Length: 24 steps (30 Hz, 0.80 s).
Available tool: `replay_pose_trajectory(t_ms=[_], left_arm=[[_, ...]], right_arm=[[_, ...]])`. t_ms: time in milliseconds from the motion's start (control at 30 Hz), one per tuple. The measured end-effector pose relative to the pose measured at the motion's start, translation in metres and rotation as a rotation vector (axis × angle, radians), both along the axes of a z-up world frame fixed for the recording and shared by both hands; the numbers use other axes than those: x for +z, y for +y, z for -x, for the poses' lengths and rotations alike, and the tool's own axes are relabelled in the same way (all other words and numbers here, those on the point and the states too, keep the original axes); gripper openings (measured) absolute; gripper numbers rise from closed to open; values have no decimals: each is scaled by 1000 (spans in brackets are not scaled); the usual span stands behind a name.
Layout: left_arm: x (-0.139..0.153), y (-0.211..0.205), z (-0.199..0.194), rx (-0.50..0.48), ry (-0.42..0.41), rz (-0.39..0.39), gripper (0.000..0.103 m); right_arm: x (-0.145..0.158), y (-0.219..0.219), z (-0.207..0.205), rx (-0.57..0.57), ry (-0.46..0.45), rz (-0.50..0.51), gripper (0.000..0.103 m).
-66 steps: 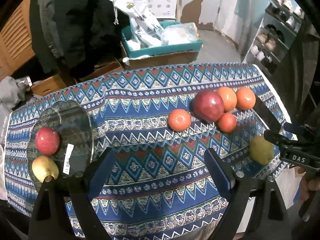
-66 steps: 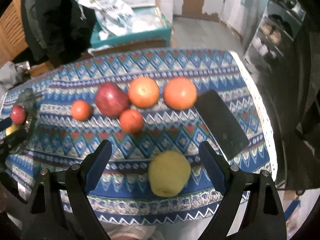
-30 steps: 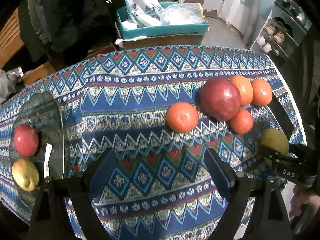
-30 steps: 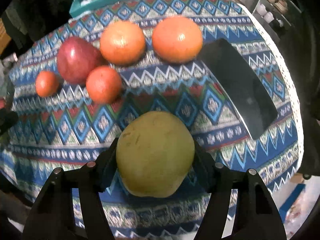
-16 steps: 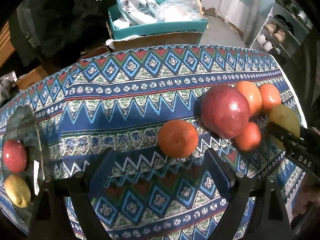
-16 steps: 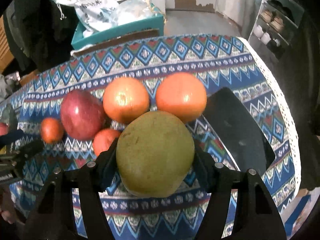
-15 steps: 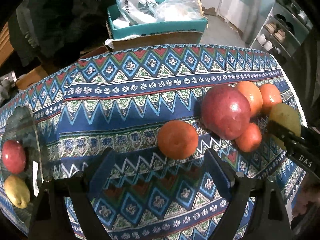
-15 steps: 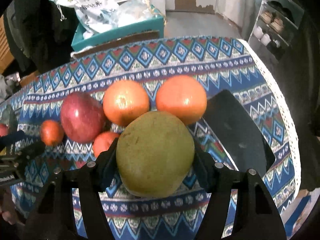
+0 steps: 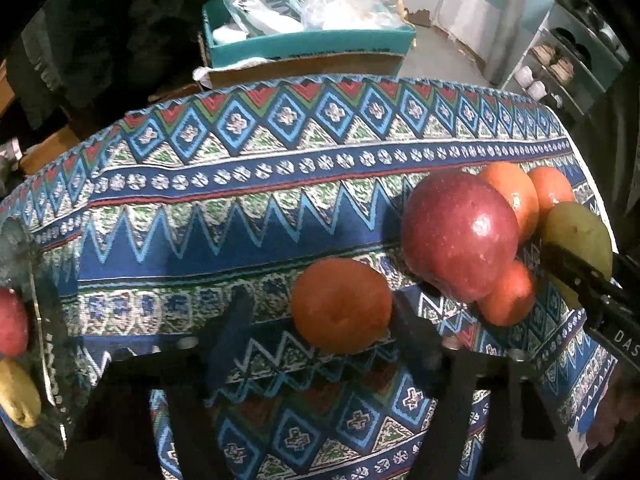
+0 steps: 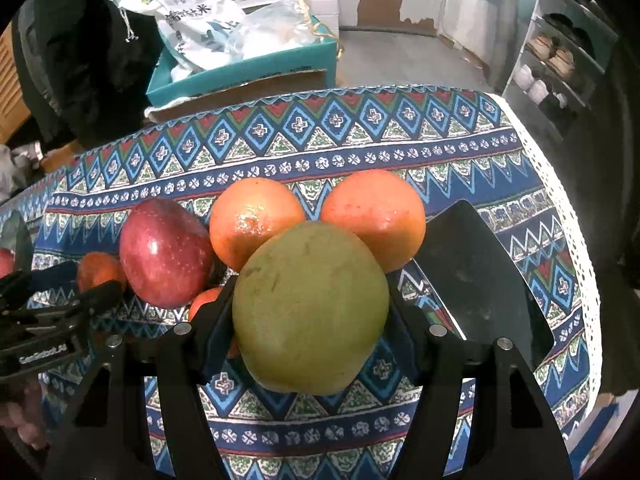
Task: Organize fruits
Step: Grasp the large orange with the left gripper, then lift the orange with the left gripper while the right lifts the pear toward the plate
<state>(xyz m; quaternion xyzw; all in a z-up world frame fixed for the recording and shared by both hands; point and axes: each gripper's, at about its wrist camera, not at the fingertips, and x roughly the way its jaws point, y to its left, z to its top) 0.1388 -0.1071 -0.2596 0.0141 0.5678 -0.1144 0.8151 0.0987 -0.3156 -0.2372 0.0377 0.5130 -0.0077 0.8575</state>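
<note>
1. Under both my claws lies a table [image 10: 532, 168] covered by a cloth of blue, red and green zigzags and diamonds, with a white lace hem on its right edge. A flat black slab [image 10: 480, 276] rests on that cloth at my right.
2. My right claw [image 10: 310, 312] points steeply down and is clamped on a green-yellow pear [image 10: 310, 308] — both pads press its flanks, and it hangs above the cloth in front of two large oranges [image 10: 256, 220] that sit side by side.
3. My left claw [image 9: 320, 332] also points steeply down; its jaws are closing, blurred, with a small orange [image 9: 340, 304] between them. I cannot tell whether the pads touch it yet.
4. Just right of that small orange sits a big red apple [image 9: 458, 236], with another small orange [image 9: 506, 300] tucked against its near side.
5. At the cloth's left edge a glass plate [image 9: 44, 320] holds a red apple [image 9: 12, 322] and a yellow fruit [image 9: 18, 394].
6. Beyond the table's far edge stands a teal box [image 10: 244, 72] on brown cardboard — inside it a white printed sack and clear plastic bags.
7. Farther off: grey floor, a white wall with peeled patches, and at right a shelf of shoes [image 10: 556, 52].
</note>
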Motion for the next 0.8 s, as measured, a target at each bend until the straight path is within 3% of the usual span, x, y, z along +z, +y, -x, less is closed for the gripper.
replay_pose_trajectory(t_ms=[67, 200, 800], left_arm=[[0, -3, 1, -15, 5, 28, 48], [4, -8, 7, -27, -23, -9, 48], [72, 21, 23, 43, -148, 45, 47]], right_arm=[[0, 0, 0, 1, 0, -1, 67], [3, 0, 2, -2, -6, 5, 67], [53, 10, 16, 10, -118, 8, 67]])
